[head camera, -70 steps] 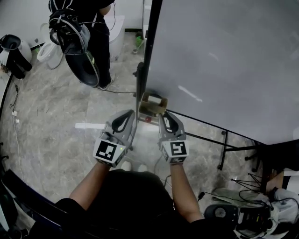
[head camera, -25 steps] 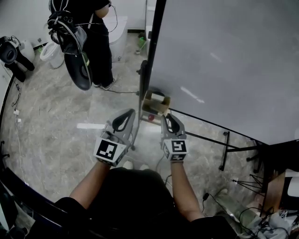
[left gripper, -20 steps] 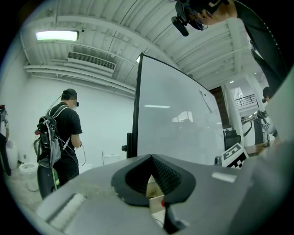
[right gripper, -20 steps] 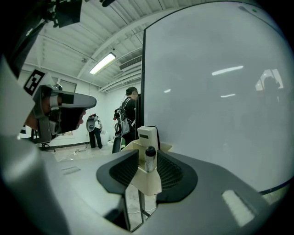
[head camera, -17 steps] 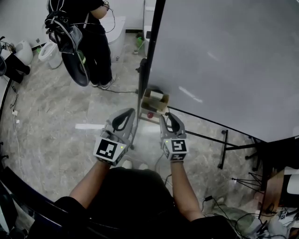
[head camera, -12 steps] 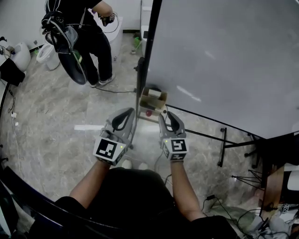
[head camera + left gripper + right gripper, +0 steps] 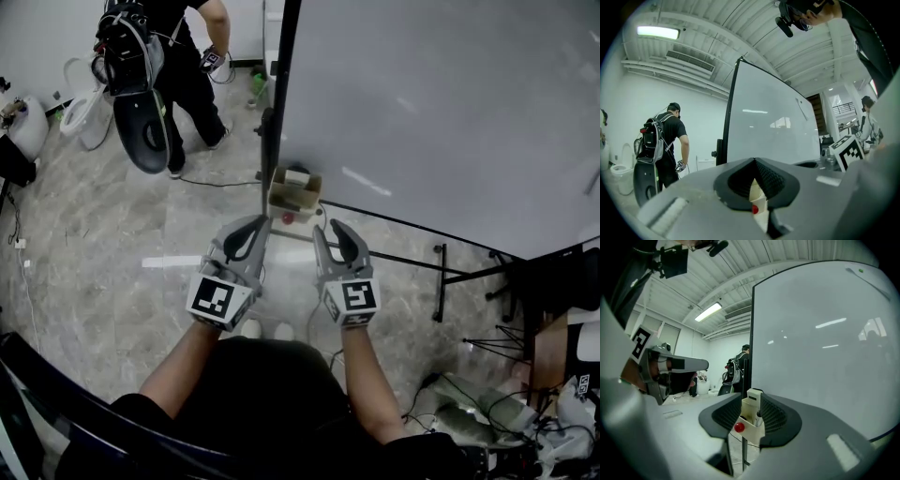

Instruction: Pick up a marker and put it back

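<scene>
A cream marker holder (image 7: pixel 292 192) with a red knob (image 7: pixel 288 217) hangs at the whiteboard's (image 7: pixel 441 112) lower left corner. In the right gripper view a dark marker (image 7: pixel 759 417) stands upright inside the holder (image 7: pixel 751 414), seen between the jaws but farther off. My right gripper (image 7: pixel 328 230) is open just below the holder, with nothing between its fingers. My left gripper (image 7: pixel 260 223) hangs beside it to the left, its tips together and nothing held. Through its narrow gap the left gripper view shows the holder (image 7: pixel 756 192).
The whiteboard stands on a black frame with legs (image 7: pixel 441 281) over a marble floor. A person with a backpack (image 7: pixel 141 47) bends at the far left near white buckets (image 7: pixel 80 112). Cables and gear (image 7: pixel 487 408) lie at the lower right. A white strip (image 7: pixel 169 262) lies on the floor.
My right gripper's jaws have spread apart and it has drawn back a little from the holder. The left gripper has kept its pose. The person in the background has shifted and bent over.
</scene>
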`<state>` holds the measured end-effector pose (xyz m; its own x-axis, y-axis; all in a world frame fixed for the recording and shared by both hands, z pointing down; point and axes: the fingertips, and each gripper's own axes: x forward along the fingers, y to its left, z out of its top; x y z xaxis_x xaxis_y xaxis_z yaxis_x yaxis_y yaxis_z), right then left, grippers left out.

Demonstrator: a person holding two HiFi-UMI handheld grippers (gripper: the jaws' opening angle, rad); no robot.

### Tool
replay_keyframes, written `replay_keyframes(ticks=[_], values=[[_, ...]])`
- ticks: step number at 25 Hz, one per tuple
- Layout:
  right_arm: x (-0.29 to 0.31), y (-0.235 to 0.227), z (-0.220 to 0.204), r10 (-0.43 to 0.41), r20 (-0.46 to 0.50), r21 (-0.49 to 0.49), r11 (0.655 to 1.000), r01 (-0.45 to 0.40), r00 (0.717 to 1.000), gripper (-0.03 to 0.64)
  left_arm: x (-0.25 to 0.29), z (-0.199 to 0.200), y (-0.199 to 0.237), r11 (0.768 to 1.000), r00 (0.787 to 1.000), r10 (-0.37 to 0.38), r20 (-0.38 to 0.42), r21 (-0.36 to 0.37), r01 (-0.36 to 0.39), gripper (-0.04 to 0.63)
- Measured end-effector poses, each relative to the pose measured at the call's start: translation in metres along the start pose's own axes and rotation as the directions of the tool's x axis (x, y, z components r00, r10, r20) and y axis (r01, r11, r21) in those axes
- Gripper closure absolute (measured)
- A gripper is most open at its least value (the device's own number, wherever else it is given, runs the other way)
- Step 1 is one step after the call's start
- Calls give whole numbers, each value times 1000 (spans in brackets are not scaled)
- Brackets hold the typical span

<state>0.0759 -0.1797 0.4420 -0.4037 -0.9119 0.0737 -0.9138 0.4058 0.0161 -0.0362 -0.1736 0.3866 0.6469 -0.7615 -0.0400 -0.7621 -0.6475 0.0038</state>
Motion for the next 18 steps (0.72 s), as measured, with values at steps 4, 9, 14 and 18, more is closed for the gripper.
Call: replay_keyframes(ticks=[4,9,14,18], values=[[-13,11,13,23,19,-17,1000,-23,1000,537,-3,2,-8,1000,1000,-17,7,-4,17,592],[-31,23,21,38,39,-26,999,-37,999,591,-6,1,-20,999,999,-46,7,-6,46,592],[-50,30,32,33,65,-9,999,-32,997,607,-9,1,-32,997,997,-75,8,-6,75,592],[-61,31,39,26,84,4,1000,-26,996,607,-12,0,-38,996,996,-89,8,-11,89,592]])
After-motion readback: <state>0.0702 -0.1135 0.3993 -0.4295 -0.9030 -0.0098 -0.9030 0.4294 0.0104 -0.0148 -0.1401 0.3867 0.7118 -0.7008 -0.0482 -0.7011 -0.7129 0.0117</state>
